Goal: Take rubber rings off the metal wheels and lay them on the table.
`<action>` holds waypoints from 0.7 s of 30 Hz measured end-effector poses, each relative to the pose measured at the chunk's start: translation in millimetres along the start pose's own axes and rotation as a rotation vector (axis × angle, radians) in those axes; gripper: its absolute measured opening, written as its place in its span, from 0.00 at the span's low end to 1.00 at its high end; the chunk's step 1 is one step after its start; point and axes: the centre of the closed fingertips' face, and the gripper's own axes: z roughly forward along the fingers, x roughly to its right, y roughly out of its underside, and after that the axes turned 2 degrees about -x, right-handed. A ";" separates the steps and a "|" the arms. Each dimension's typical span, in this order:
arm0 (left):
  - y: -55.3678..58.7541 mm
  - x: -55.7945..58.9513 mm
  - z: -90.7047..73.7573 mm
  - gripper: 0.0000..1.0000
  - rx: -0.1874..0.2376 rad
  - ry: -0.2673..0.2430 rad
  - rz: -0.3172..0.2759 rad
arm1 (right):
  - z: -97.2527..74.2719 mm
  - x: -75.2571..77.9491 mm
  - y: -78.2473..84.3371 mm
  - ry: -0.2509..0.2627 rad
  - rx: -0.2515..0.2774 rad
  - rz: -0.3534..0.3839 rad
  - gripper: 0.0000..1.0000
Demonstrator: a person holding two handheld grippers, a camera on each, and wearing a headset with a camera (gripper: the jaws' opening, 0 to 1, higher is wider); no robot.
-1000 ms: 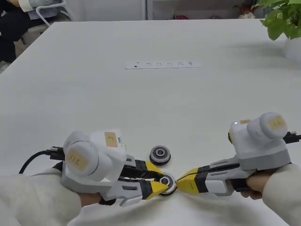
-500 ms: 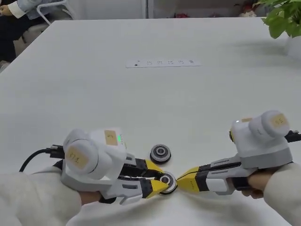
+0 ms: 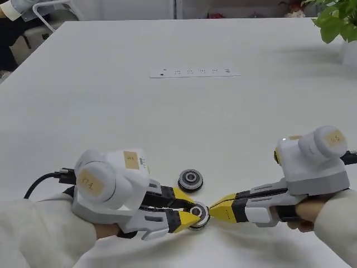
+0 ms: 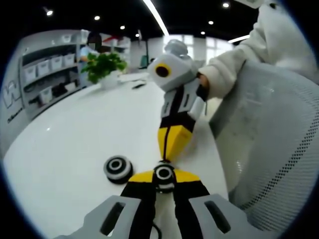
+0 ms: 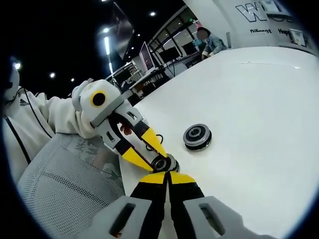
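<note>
A metal wheel (image 3: 198, 211) with a black rubber ring sits clamped between the yellow jaw tips of my left gripper (image 3: 193, 215), low over the table's near edge. In the left gripper view the same wheel (image 4: 164, 175) sits between my jaws. My right gripper (image 3: 211, 210) comes in from the right with its jaws shut, its tip (image 5: 168, 174) touching the rim of the held wheel (image 5: 162, 163). I cannot tell whether it pinches the ring. A second wheel (image 3: 190, 180) with its ring on lies flat on the table just behind.
A white power strip (image 3: 195, 72) lies in the middle of the table (image 3: 111, 100). A potted plant (image 3: 334, 22) stands at the far right corner. A black cable (image 3: 42, 181) trails left from the left gripper. A mesh chair (image 4: 269, 149) is close behind the near edge.
</note>
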 end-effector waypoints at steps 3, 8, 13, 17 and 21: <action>-0.1 0.2 -0.1 0.13 0.001 0.005 0.002 | 0.0 -0.7 -0.2 -0.001 -0.002 -0.002 0.00; -0.1 0.3 -0.1 0.13 0.002 0.005 0.003 | 0.2 -1.3 -0.8 -0.004 -0.003 -0.001 0.00; -0.1 0.2 -0.2 0.13 0.003 0.010 0.005 | 0.4 -1.4 -1.2 -0.008 -0.003 -0.003 0.00; 0.1 -0.3 -0.2 0.13 0.003 0.010 0.005 | 0.6 -1.6 -1.6 -0.010 -0.005 -0.005 0.00; 0.1 -0.4 -0.3 0.13 0.004 0.010 0.004 | 0.7 -1.5 -1.9 -0.010 -0.007 -0.010 0.00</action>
